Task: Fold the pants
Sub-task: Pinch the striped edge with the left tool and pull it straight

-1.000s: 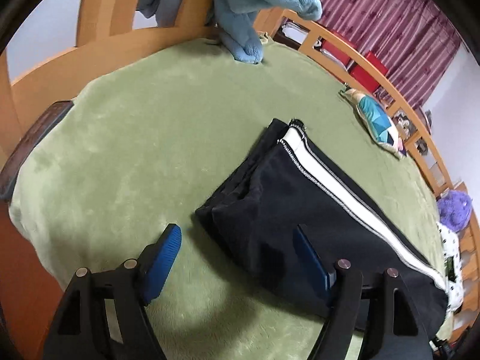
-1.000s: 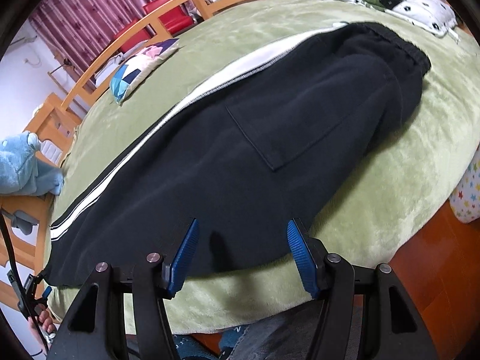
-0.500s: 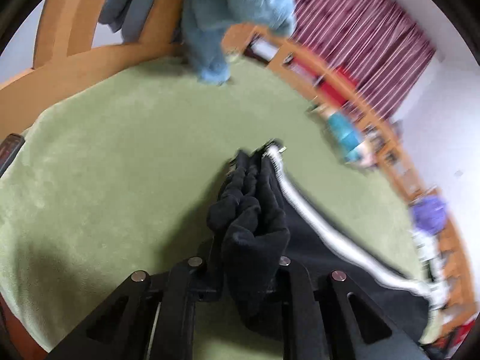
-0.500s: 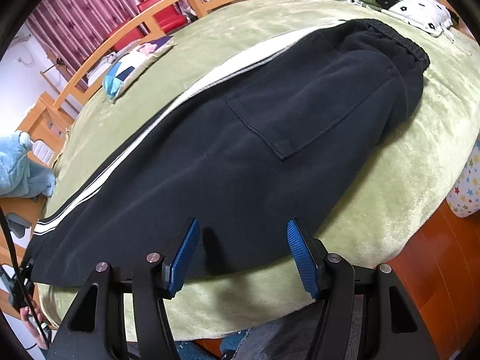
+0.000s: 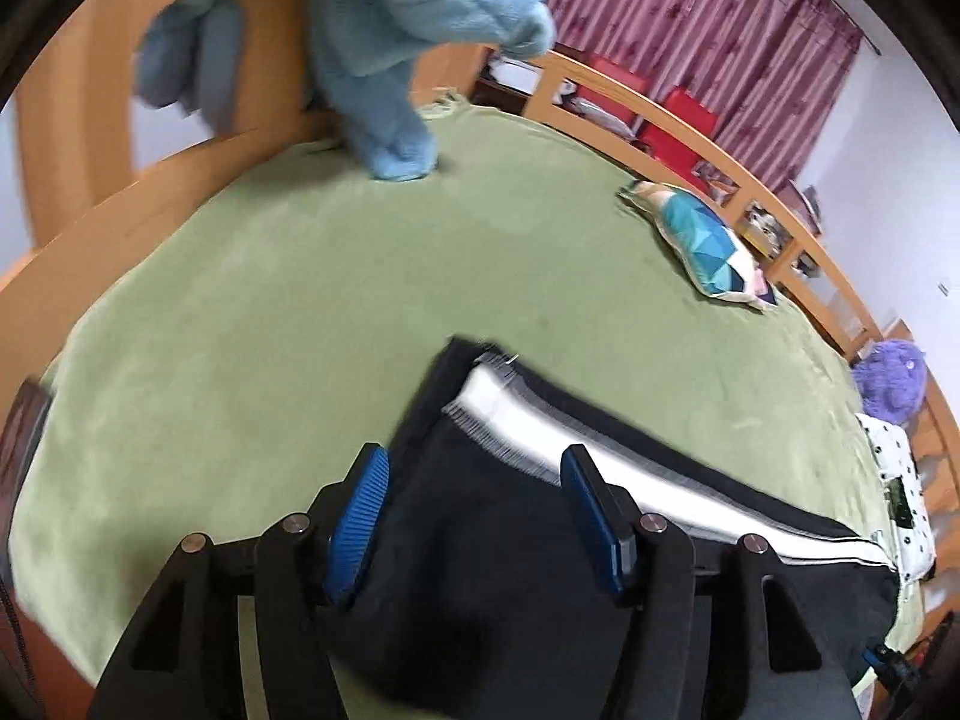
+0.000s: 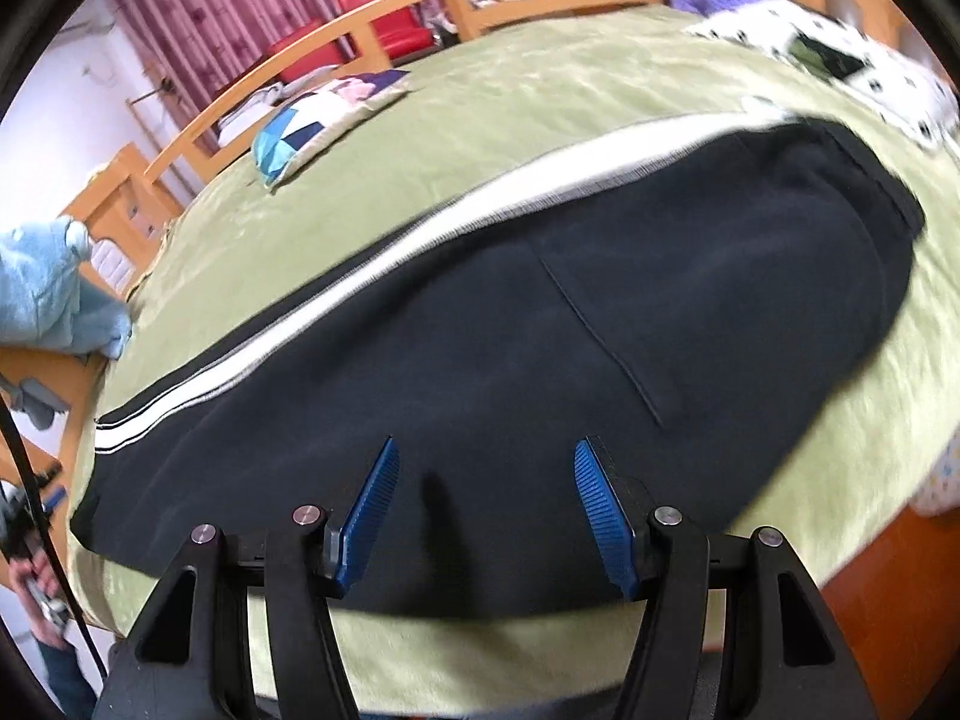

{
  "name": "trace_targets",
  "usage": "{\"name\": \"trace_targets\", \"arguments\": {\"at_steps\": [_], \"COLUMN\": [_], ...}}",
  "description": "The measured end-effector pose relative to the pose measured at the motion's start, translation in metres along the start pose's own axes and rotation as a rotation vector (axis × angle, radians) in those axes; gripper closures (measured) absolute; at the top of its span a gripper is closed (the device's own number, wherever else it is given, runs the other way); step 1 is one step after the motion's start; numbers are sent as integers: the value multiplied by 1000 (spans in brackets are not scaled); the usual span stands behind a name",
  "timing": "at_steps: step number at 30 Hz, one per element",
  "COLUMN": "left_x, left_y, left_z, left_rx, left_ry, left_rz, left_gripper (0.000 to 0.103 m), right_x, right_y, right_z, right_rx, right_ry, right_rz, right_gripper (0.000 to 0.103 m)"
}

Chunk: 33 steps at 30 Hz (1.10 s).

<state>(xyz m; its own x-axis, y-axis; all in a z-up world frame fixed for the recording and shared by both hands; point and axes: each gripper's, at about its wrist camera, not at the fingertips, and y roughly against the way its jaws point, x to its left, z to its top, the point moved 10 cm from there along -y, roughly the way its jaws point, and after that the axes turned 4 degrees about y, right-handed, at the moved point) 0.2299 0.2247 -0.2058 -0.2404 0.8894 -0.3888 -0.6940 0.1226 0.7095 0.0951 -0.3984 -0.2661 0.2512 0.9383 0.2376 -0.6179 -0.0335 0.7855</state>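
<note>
Black pants [image 5: 510, 570] with a white side stripe [image 5: 540, 420] lie flat on the green blanket [image 5: 270, 300]. My left gripper [image 5: 474, 462] hovers over the leg end with its jaws opening. The cloth lies under and between the blue pads [image 5: 360, 504], which do not press on it. In the right wrist view the pants [image 6: 540, 360] stretch from the hem at left to the waistband [image 6: 888, 180] at right. My right gripper [image 6: 487, 447] stands open above the near edge of the pants, holding nothing.
A patchwork pillow [image 5: 702, 240] lies by the wooden rail [image 5: 690, 126]. A blue plush toy [image 5: 390, 90] hangs at the headboard. A purple plush [image 5: 894, 378] and a spotted pillow [image 6: 840, 60] sit near the waistband. Orange floor [image 6: 870, 570] runs along the bed's near edge.
Half a second ago my left gripper was shut on the bunched leg end. It has let go and risen, and the hem lies flat again. The right gripper shifted a little.
</note>
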Motion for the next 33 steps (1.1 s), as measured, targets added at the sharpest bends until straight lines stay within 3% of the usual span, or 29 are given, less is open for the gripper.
{"name": "trace_targets", "arguments": {"at_steps": [7,10,11,13,14,15,16,17,18,19,20,22,24,27,28,31,33], "left_x": [-29,-29,-30,-29,-31,-29,-20,-8,0,8,11,16,2,-16,-21,-30,-31], "left_y": [-63,-90,-98,-109,-104,-90,-62,-44,-40,-45,-49,-56,-66,-73,-72,-72,-76], "left_z": [24,26,26,27,34,47,72,89,98,101,100,89,64,38,32,22,21], "left_rx": [50,83,88,95,58,-20,-172,-253,-254,-198,-161,-110,-10,77,80,92,90], "left_ry": [-86,-79,-90,-150,-148,-118,-93,-82,-70,-11,17,1,-9,-65,-85,-124,-129], "left_rz": [23,29,52,110,95,76,97,160,173,80,45,60,-32,-65,-73,-70,-57], "left_gripper": [46,53,61,87,89,101,102,102,102,102,102,101,101,101,99,70,67], "right_x": [12,13,13,12,11,11,11,11,12,13,16,23,28,38,40,44,42], "right_y": [-22,-31,-34,-38,-41,-44,-47,-48,-48,-47,-49,-58,-67,-76,-77,-76,-73], "right_z": [32,33,34,35,35,36,37,38,41,42,43,42,40,37,37,35,34], "right_rx": [11,28,31,35,41,50,56,55,40,28,24,46,59,73,72,73,72], "right_ry": [11,5,7,2,-4,-9,-11,-12,-14,-16,-15,-6,1,14,16,22,23], "right_rz": [-23,-39,-49,-66,-67,-71,-75,-80,-81,-76,-65,-44,-42,-26,-24,-20,-29], "right_gripper": [43,43,43,43,43,43,43,43,43,43,43,43,43,43,43,43,43]}}
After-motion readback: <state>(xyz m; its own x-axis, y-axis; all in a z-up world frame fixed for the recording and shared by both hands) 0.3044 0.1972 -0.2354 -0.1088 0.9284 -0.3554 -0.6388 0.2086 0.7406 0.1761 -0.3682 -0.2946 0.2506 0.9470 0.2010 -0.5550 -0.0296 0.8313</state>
